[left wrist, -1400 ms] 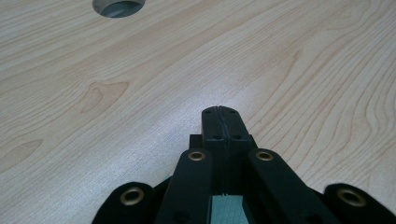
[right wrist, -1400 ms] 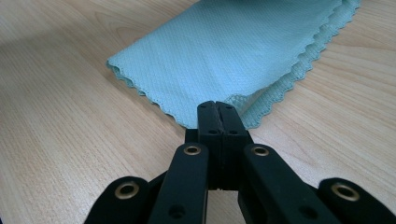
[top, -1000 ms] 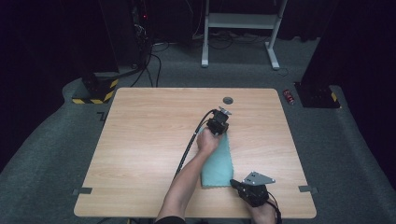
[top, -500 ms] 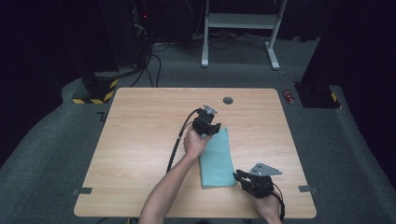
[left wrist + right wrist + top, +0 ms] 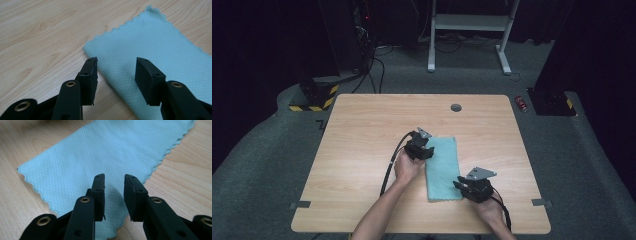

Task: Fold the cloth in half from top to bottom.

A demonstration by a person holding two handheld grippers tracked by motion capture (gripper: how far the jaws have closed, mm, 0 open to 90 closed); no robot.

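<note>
nearest, the right gripper [image 5: 466, 186] hovers over the cloth's [image 5: 442, 167] near right corner, jaws parted a little, holding nothing. farther out, the left gripper [image 5: 426, 151] sits at the cloth's left edge, jaws wide apart and empty. the cloth lies flat, folded long, mid-table [image 5: 362, 130]. likely a fold is being set up; next, each gripper must close on an edge.

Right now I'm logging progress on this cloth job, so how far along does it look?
Done, as it looks: the light blue cloth lies flat as a long narrow strip on the table, perhaps already folded once. In hand: nothing is gripped; the left gripper is open at its left edge and the right gripper is open over its near right corner. Left: likely gripping it and folding again.
</note>
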